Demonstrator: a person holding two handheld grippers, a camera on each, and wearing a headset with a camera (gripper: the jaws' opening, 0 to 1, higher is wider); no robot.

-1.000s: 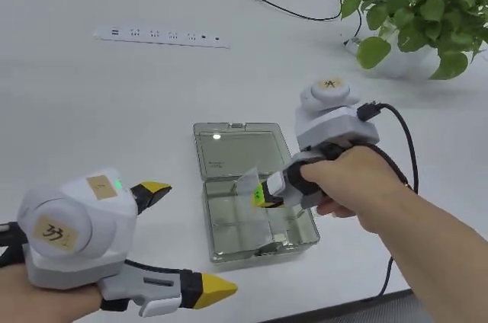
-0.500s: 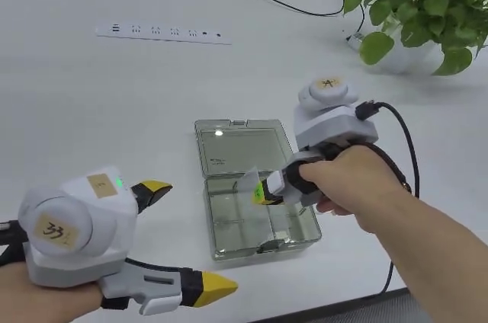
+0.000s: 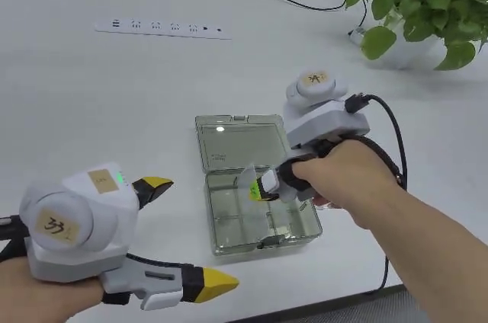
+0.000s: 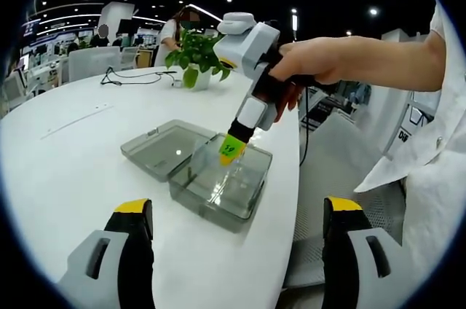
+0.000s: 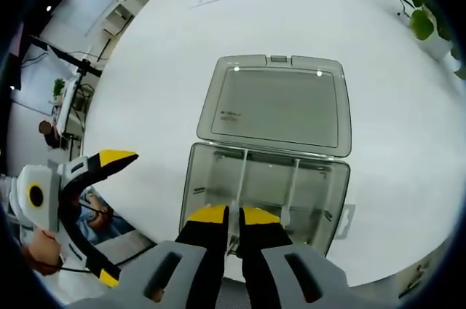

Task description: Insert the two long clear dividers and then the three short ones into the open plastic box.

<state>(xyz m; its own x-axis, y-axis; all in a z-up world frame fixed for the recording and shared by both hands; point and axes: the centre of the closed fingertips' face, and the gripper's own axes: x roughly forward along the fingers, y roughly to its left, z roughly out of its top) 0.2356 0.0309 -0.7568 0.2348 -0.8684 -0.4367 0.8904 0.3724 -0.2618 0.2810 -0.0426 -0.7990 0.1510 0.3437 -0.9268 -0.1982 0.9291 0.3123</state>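
Pinching clear divider over box, right gripper, left gripper spread wide

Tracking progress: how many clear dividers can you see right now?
2 for certain: a first divider in the right gripper's shut jaws, over the box; a second divider standing in the box, parallel beside it. Clear plastic, so others may be hidden.

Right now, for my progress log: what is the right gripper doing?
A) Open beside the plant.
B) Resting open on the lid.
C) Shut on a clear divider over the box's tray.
C: the right gripper pinches a clear divider above the tray of the open plastic box.
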